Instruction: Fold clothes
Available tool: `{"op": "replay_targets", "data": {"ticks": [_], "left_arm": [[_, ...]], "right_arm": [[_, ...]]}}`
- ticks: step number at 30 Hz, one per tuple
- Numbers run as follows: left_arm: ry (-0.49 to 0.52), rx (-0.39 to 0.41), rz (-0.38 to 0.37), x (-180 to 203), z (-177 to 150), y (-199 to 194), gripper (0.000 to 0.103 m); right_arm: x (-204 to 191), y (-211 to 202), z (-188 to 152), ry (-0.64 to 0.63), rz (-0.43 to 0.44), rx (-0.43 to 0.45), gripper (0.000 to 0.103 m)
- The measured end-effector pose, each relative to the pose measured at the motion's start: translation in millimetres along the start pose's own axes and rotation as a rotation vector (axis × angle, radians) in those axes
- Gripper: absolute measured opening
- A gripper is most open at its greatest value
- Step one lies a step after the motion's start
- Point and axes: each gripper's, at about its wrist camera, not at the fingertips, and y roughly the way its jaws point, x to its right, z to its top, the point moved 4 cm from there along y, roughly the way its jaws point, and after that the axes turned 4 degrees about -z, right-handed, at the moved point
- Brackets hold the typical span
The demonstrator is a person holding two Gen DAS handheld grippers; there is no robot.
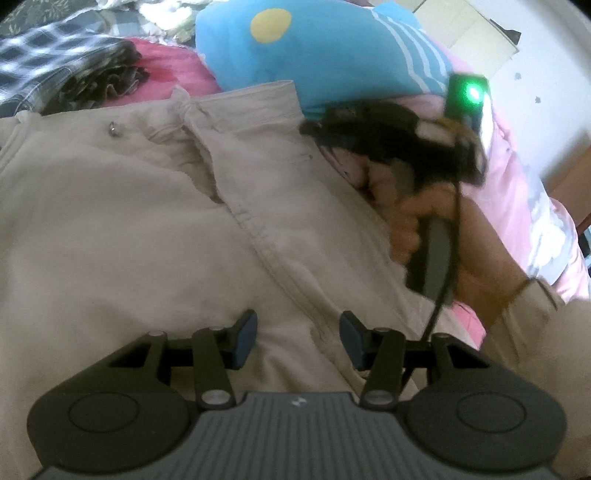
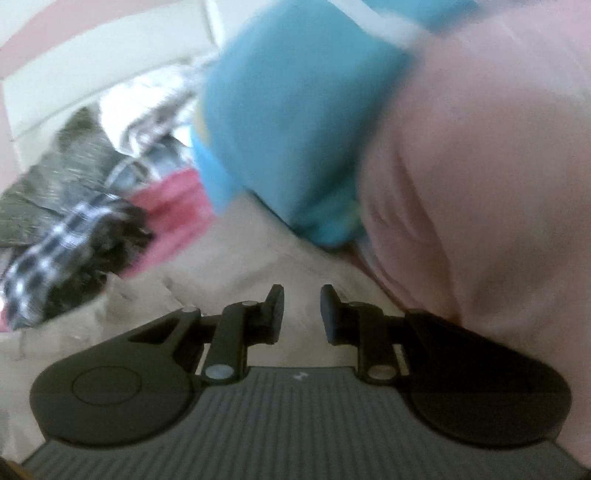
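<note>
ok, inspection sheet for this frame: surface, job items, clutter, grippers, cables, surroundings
surface: bed with pink sheet, mostly covered by laundry.
job's things: beige trousers spread flat, waistband and button at the far end; nothing gripped.
clutter: blue cushion touching the trousers' far edge; plaid shirt, dark patterned cloth and pink cloth piled far left.
grippers: left gripper open over the trousers; right gripper open, blurred, at the trousers' right edge; its green light is on.
cables: one black cable hanging by the right gripper's handle.
surroundings: white wall and a cardboard box beyond the bed.
</note>
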Motion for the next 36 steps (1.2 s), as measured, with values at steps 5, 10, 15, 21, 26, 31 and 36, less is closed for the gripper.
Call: {"op": "replay_targets", "data": {"ticks": [5,10,15,21,26,31,36], "left_arm": [[0.012,0.003,0.012,0.6,-1.0,2.1,0.047],[0.035,-0.001,0.021,2.0,-0.9,4.0,0.047],[0.065,0.013,0.039,6.3,-1.1,0.7,0.048],[0.168,0.054,0.084,21.0,-3.7,-1.9,0.052],[0.301,0.039,0.068,45.3,-11.7,13.2,0.054],[0.405,0.043,0.093,62.9,-22.6,28.6,0.058],[0.431,0.036,0.111,64.8,-29.6,30.9,0.059]], "right_arm": [[-3.6,41.6,7.2,-0.018,-0.035,-0.025,0.024],[12.1,59.2,0.0,-0.037,-0.131,-0.071,0.028],[34.4,-13.1,-2.6,-0.012,-0.112,-0.079,0.028],[59.0,-170.4,-31.5,-0.006,-0.16,0.001,0.04],[100.5,-240.7,-90.2,0.158,-0.242,-0.044,0.04],[136.9,-244.5,-145.5,0.281,-0.273,-0.144,0.039],[178.6,-194.2,-170.5,0.341,-0.348,-0.219,0.033]]}}
